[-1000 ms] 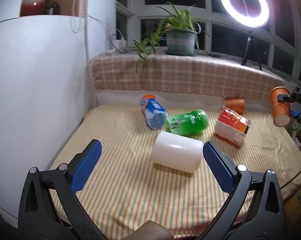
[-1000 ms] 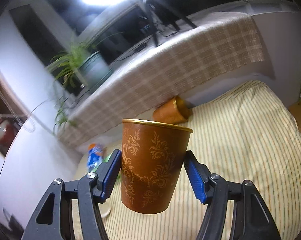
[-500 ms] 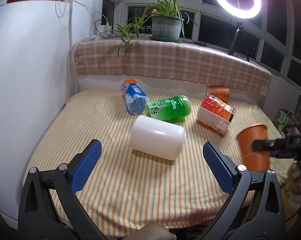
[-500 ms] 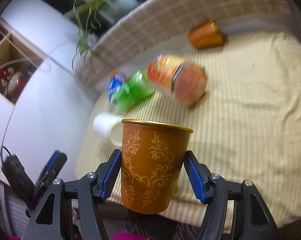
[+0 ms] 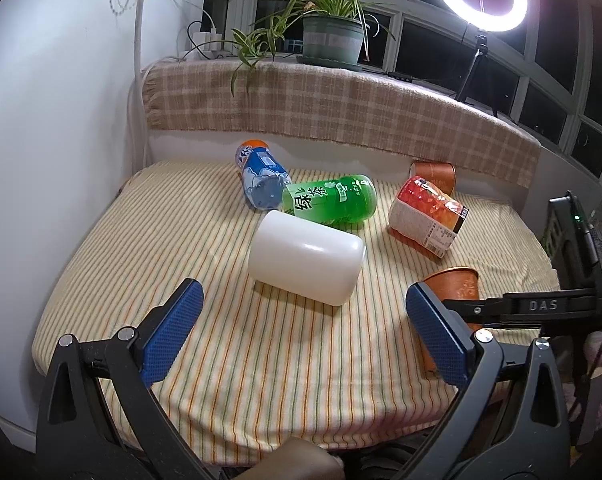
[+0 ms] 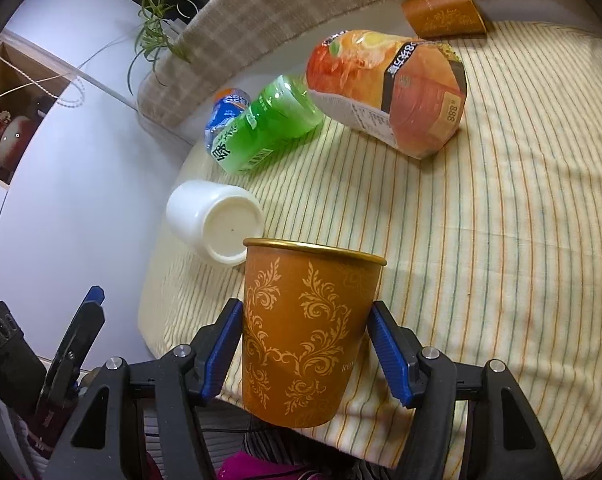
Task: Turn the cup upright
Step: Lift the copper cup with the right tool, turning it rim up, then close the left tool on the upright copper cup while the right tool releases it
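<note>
Gripping an orange paper cup [image 6: 309,336] with gold scrollwork, right gripper [image 6: 307,354] pressed on both sides of it, blue pads [image 6: 387,346] flat against the wall, rim up, cup upright at the near edge of the striped tablecloth [image 6: 501,240]. Seen from the left wrist as well, same cup [image 5: 455,286] near the right front corner of the cloth. Held wide apart with nothing between its pads, left gripper [image 5: 299,334], near the front edge.

Lying on its side just beyond the cup, toward the left, white cylindrical jar [image 6: 215,222], base facing the right wrist camera. Farther back, beyond the jar, green tea bottle [image 6: 267,126] on its side, touching a blue-labelled bottle [image 6: 225,114] behind it. Right of the green bottle, orange-and-red juice carton [image 6: 393,90], tipped over. Farthest from the held cup, second orange cup [image 6: 445,12] on its side against the plaid-covered ledge [image 5: 341,108].
</note>
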The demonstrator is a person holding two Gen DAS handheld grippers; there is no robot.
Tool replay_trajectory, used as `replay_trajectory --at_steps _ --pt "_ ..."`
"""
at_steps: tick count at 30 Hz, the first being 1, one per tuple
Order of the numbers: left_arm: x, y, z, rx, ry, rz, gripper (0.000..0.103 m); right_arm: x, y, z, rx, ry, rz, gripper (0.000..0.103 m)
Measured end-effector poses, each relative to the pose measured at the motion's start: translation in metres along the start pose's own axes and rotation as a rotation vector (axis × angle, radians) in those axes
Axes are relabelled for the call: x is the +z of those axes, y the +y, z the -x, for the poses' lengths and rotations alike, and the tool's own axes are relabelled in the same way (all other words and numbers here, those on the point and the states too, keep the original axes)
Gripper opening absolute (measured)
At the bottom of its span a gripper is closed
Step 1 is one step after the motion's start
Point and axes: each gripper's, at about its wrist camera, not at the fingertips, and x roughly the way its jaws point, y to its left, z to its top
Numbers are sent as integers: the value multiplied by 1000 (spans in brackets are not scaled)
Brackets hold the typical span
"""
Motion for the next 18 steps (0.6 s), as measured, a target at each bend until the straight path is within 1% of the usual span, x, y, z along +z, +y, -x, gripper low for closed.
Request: replay_trajectory --at_steps 5,9,13,16,18 --pt "0 -4 -3 -17 13 -13 103 2 -1 -5 -8 10 11 68" --pt "0 -7 -6 -37 28 -4 103 3 1 -7 -18 12 36 70" --pt "1 -8 -8 -49 37 -7 103 3 2 -3 -26 0 52 77" --pt "2 -12 -9 -66 42 -17 103 2 2 7 -11 -18 53 83" --pt "3 -14 -12 -92 59 -15 103 0 -1 17 -3 -38 47 83"
